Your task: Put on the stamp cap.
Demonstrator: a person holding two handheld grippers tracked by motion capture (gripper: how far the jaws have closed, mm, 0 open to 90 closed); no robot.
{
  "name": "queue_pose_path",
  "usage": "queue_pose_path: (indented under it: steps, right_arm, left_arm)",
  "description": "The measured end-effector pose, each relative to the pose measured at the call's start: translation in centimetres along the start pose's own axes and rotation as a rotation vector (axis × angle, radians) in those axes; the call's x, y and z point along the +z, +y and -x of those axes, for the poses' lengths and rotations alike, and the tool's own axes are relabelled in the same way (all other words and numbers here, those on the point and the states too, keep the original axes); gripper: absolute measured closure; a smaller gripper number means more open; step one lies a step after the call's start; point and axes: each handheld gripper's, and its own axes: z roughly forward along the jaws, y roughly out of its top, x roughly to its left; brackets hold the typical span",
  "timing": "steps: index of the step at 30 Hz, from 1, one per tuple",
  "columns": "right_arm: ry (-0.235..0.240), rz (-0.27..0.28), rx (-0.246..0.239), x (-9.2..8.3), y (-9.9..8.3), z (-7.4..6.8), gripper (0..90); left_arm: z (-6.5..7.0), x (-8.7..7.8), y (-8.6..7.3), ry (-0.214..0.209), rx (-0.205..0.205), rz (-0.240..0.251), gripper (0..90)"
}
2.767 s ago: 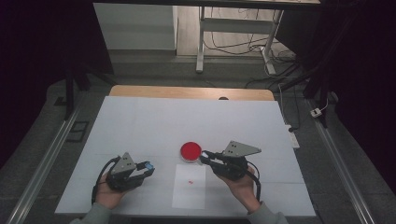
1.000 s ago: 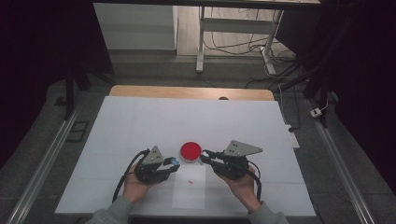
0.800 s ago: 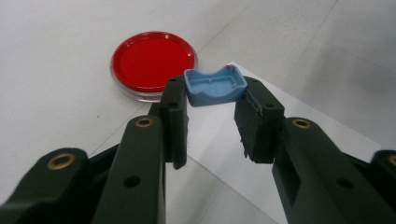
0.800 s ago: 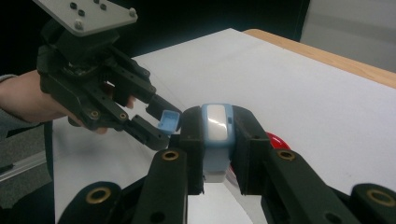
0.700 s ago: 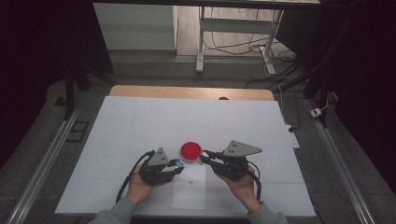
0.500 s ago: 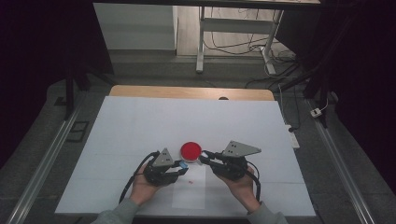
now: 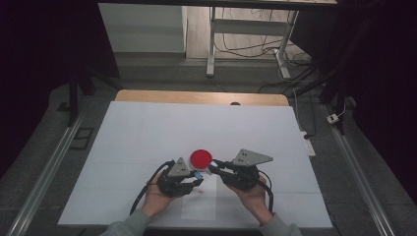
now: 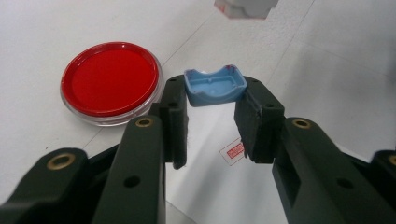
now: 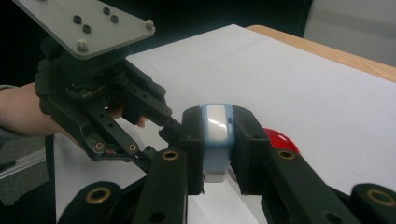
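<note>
Near edge of desk (image 7: pixel 147 132), centre: I have both tools meeting just in front of the red dish (image 7: pixel 201 158), above a paper sheet (image 7: pixel 199 206).
Left tool (image 8: pixel 212 100): clenched on a small blue cap (image 8: pixel 215 86), pinched by its two short ends.
Cap attitude: hollow side faces up and toward my camera. I judge this keeps the opening presented to the mating part.
Right tool (image 9: pixel 217 135): clenched on a white-and-blue block (image 9: pixel 216 126), gripped across its flat sides with one end standing proud of the jaws.
Reason for pose: the tool tips point at each other and nearly touch in the high view. I read this as lining the cap up with the block.
Container 1, blue cap: empty, with faint reddish traces at its corners.
Container 2, red dish (image 8: pixel 111 79): round with a clear rim, filled edge to edge with flat red. I cannot tell whether that is a pad or a lid.
Paper sheet: carries one red printed mark (image 8: pixel 232 151) below the left jaws.
</note>
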Motion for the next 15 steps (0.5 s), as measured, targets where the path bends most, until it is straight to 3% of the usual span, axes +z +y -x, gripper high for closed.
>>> queue_pose_path:
  steps: [15]
  right_arm:
    - [0.014, -0.009, -0.003, 0.58, -0.09, -0.44, 74.8]
  left_arm:
    - [0.44, 0.81, 0.17, 0.008, 0.016, -0.019, 64.7]
